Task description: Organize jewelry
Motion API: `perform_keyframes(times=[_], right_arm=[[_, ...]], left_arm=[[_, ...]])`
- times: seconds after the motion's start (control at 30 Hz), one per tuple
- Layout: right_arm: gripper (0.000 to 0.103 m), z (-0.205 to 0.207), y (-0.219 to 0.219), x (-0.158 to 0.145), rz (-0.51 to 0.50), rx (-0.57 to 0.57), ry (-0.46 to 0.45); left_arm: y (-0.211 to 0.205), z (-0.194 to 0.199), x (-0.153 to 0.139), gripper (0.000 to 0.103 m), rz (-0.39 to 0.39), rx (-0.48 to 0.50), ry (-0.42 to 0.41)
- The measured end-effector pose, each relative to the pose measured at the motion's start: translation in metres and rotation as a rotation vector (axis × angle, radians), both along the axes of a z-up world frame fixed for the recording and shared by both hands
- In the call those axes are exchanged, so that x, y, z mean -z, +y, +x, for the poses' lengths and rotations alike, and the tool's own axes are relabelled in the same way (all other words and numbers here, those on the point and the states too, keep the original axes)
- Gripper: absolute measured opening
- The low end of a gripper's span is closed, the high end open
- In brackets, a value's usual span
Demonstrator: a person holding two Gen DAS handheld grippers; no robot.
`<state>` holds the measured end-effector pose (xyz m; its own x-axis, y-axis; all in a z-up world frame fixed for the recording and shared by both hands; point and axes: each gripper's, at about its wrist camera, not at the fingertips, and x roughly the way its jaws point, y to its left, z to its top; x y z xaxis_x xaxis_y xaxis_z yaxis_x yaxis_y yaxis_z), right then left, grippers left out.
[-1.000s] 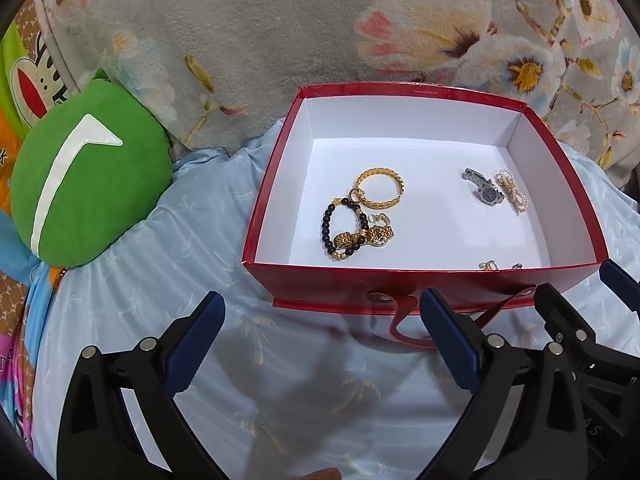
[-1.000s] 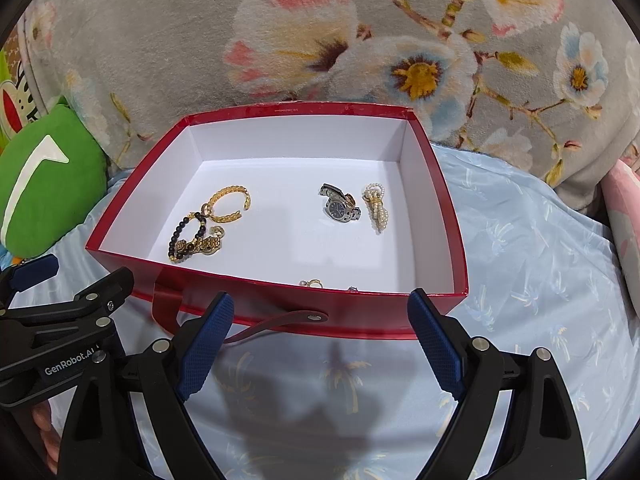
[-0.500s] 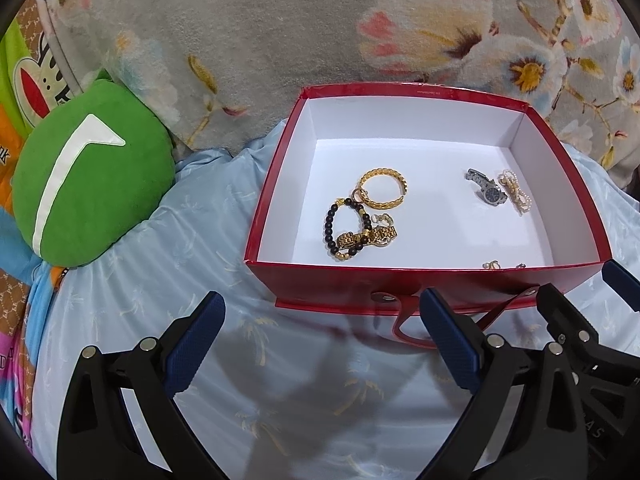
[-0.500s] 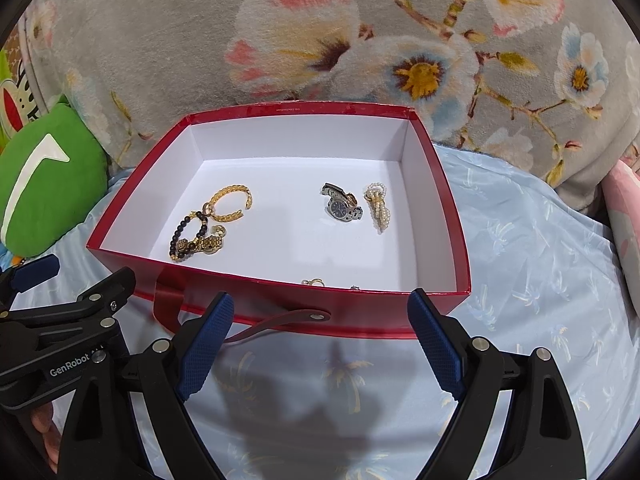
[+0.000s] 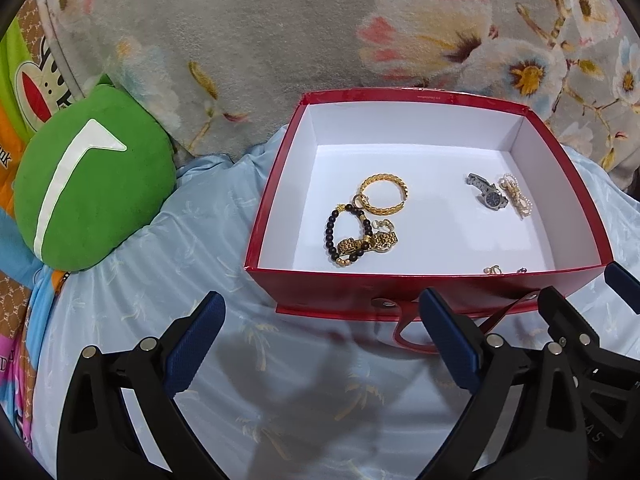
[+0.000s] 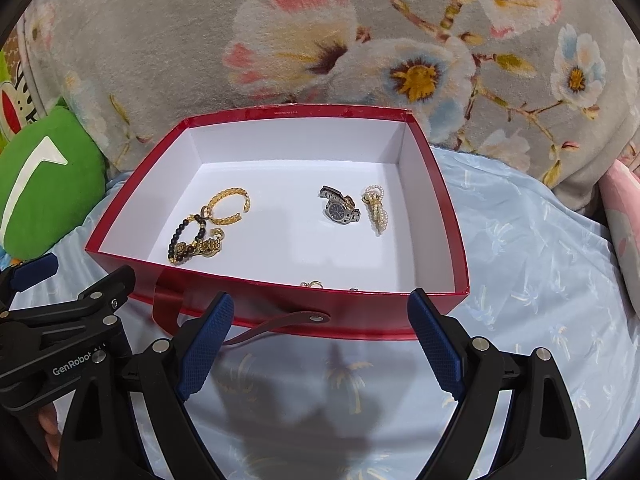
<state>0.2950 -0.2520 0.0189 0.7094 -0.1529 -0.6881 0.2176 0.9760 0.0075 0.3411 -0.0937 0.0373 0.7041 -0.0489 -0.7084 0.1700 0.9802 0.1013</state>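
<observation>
A red box (image 5: pixel 404 98) (image 6: pixel 280 113) with a white inside rests on a pale blue sheet. Inside lie a gold bangle (image 5: pixel 383 194) (image 6: pixel 229 206), a black bead bracelet (image 5: pixel 331 232) (image 6: pixel 178 236) tangled with a gold watch band (image 5: pixel 366 242) (image 6: pixel 204 247), a silver watch (image 5: pixel 489 196) (image 6: pixel 339 210), a pearl piece (image 5: pixel 516 194) (image 6: pixel 376 208) and small earrings (image 5: pixel 494 270) (image 6: pixel 312 284) by the near wall. My left gripper (image 5: pixel 320 340) and my right gripper (image 6: pixel 320 340) both hover open and empty just in front of the box.
A green cushion (image 5: pixel 88 188) (image 6: pixel 36 180) lies left of the box. A grey flowered blanket (image 5: pixel 280 32) (image 6: pixel 320 40) rises behind it. The box's red strap handle (image 5: pixel 404 332) (image 6: pixel 276 320) hangs on its near wall. Pale blue sheet (image 6: pixel 540 280) stretches right.
Both views have shifted slightly, so the box sits a little further right and down in the left view. Nothing in the box has moved and both grippers stay open.
</observation>
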Motion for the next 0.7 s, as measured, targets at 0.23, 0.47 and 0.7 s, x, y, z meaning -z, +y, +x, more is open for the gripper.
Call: perform_keyframes(times=[0.23, 0.47, 0.7], right_arm=[[0.086, -0.0003, 0.0003, -0.0009, -0.005, 0.001, -0.001], [0.086, -0.0003, 0.0004, -0.0010, -0.005, 0.002, -0.001], [0.086, -0.0004, 0.0004, -0.0008, -0.005, 0.001, -0.002]], left_arm=[[0.0005, 0.0004, 0.0002, 0.095, 0.000, -0.001, 0.000], [-0.0002, -0.0002, 0.0000, 0.095, -0.001, -0.001, -0.001], [-0.0004, -0.0005, -0.0001, 0.095, 0.001, -0.001, -0.003]])
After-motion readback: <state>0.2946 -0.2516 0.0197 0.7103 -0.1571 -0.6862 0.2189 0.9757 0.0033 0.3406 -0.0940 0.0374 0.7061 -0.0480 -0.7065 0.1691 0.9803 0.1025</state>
